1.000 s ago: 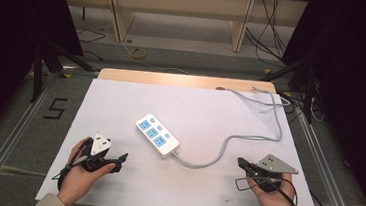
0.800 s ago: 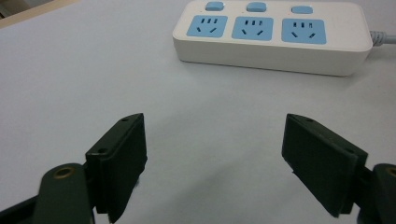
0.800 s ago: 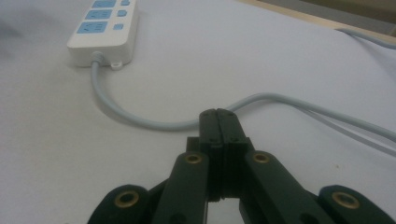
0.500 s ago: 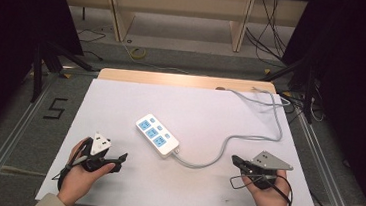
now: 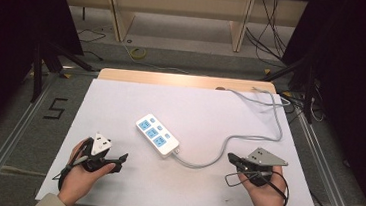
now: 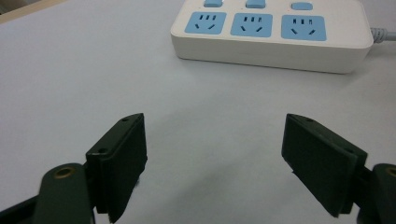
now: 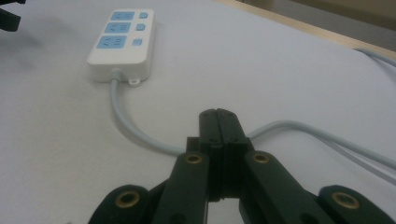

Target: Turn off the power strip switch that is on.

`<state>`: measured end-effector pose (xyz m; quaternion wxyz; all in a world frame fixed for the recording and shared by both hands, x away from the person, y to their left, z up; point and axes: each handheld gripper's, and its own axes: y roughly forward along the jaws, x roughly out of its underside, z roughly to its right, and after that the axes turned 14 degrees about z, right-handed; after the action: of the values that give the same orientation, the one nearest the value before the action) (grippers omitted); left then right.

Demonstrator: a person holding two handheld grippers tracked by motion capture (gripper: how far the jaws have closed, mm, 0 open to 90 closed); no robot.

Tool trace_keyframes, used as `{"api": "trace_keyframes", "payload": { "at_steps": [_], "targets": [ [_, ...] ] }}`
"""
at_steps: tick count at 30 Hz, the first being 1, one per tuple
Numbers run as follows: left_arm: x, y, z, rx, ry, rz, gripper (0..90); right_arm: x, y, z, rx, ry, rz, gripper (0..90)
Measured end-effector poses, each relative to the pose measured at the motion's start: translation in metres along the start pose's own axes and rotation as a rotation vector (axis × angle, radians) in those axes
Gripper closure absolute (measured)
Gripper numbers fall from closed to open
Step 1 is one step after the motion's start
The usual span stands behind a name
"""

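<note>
A white power strip [image 5: 157,134] with blue sockets lies at the middle of the white table [image 5: 195,109]; its grey cable [image 5: 248,139] curves off to the right. My left gripper [image 5: 118,160] rests at the front left, jaws open wide with nothing between them, pointing at the strip [image 6: 273,35]. At the front right my right gripper [image 5: 231,159] is shut on nothing. In the right gripper view its tip [image 7: 219,116] sits just short of the cable [image 7: 135,133], with the strip [image 7: 122,44] farther off. In the left gripper view the open gripper [image 6: 215,158] frames bare table.
The cable loops at the far right of the table [image 5: 267,98] and drops off that edge. A wooden strip [image 5: 183,80] runs along the far edge. The floor at the left bears a "5" mark [image 5: 56,108].
My right gripper has slid a little to the left, closer to the cable. The left gripper and the power strip have stayed put.
</note>
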<state>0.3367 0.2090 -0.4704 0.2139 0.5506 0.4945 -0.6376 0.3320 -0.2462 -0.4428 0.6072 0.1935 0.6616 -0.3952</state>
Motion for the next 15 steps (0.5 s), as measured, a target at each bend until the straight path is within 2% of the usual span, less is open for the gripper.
{"api": "trace_keyframes", "payload": {
  "at_steps": [15],
  "targets": [
    [0.0,0.0,0.0,0.0,0.003,-0.004,22.1,-0.012,0.014,-0.006,-0.033,-0.021,-0.021,90.0]
  ]
}}
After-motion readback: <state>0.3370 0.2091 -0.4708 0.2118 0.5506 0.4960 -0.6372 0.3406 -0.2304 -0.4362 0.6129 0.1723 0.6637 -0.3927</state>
